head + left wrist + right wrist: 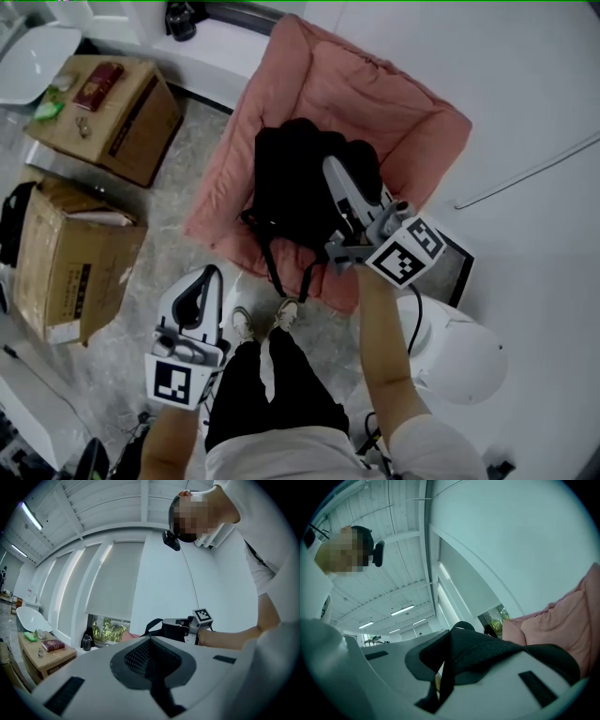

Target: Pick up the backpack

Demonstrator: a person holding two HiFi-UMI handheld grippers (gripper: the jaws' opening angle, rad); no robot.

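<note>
A black backpack (295,187) hangs just above a pink cushioned seat (375,94), its straps dangling toward the seat's front edge. My right gripper (332,169) reaches in from the lower right and is shut on the backpack's top; in the right gripper view black fabric (487,651) fills the space between the jaws (449,639). My left gripper (204,279) is low at the left, away from the bag, shut with nothing in it (151,641). From the left gripper view the backpack (169,630) shows beyond the jaws, beside the right gripper's marker cube (202,616).
Two cardboard boxes (108,112) (70,262) stand on the floor at the left, a red book (98,84) on the farther one. A white rounded object (459,356) sits at the right next to a dark-framed panel (459,267). The person's feet (262,319) are just in front of the seat.
</note>
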